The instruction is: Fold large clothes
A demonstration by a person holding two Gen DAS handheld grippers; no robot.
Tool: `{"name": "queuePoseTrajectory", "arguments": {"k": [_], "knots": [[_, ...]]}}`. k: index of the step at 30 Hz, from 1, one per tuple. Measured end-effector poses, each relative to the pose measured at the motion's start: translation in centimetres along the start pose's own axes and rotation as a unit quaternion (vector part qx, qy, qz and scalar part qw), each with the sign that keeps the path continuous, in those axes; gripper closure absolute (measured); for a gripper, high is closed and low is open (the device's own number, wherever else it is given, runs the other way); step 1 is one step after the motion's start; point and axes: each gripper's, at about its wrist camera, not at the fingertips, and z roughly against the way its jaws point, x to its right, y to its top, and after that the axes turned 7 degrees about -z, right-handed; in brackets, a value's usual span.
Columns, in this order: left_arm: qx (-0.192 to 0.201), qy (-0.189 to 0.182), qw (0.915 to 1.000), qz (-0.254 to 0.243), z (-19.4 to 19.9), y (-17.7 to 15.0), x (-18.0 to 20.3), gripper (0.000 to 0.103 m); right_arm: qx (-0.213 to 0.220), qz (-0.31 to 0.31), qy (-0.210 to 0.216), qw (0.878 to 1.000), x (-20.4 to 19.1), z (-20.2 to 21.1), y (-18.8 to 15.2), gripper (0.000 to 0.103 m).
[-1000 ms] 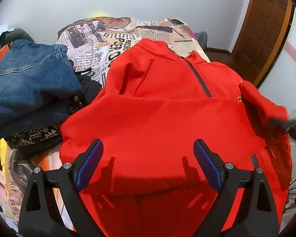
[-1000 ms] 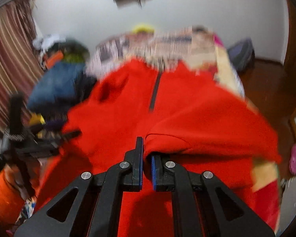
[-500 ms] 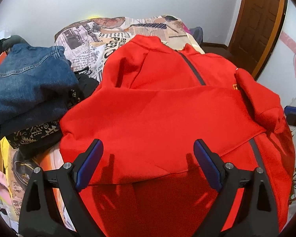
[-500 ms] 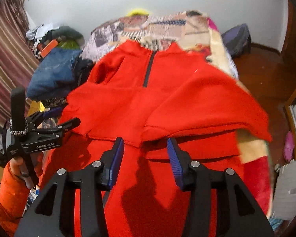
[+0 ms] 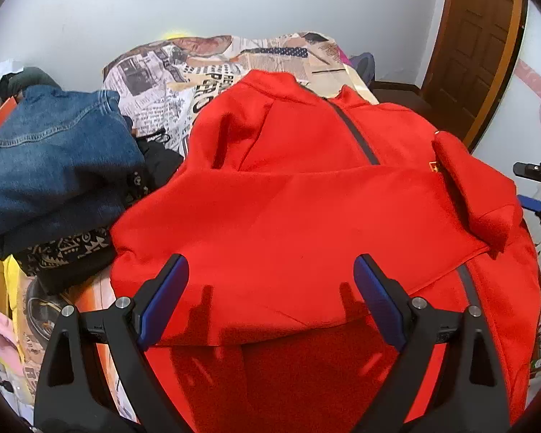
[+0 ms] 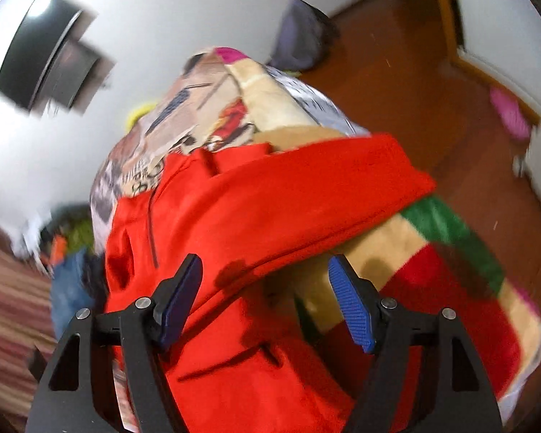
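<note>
A large red zip-up jacket (image 5: 306,195) lies on the bed with both sleeves folded across its front; its dark zipper (image 5: 357,137) runs down from the collar. My left gripper (image 5: 270,288) hovers open over the jacket's lower part, nothing between its blue pads. In the tilted, blurred right wrist view the red jacket (image 6: 270,216) fills the middle, and my right gripper (image 6: 267,288) is opening above its right edge, with no cloth pressed between the pads. The right gripper (image 5: 537,187) also shows at the far right of the left wrist view.
A stack of folded clothes with a denim jacket (image 5: 54,158) on top sits left of the red jacket. The bed has a newspaper-print cover (image 5: 169,72) and a striped blanket (image 6: 432,259) hanging off its right side. A wooden door (image 5: 479,36) and wood floor (image 6: 396,83) lie to the right.
My right gripper let go of the red sleeve, opened, and swung off to the right with a roll. The sleeve now rests across the jacket. The left gripper stayed put.
</note>
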Motion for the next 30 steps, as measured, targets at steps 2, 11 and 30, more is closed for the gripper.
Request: {"name": "queuePoseTrajectory", "arguments": {"k": [2, 11, 30], "knots": [[-0.005, -0.001, 1.0000, 0.003, -0.2, 0.0, -0.1, 0.010, -0.008, -0.023, 0.007, 1.000, 0.8, -1.1, 0.5, 0.034], [-0.002, 0.007, 0.9999, 0.014, -0.4, 0.2, -0.6, 0.010, -0.005, -0.018, 0.012, 1.000, 0.6, -3.3, 1.9, 0.089], [0.046, 0.029, 0.9978, 0.039, 3.3, -0.2, -4.3, 0.010, 0.087, 0.285, 0.105, 0.949, -19.3, 3.3, -4.3, 0.097]]}}
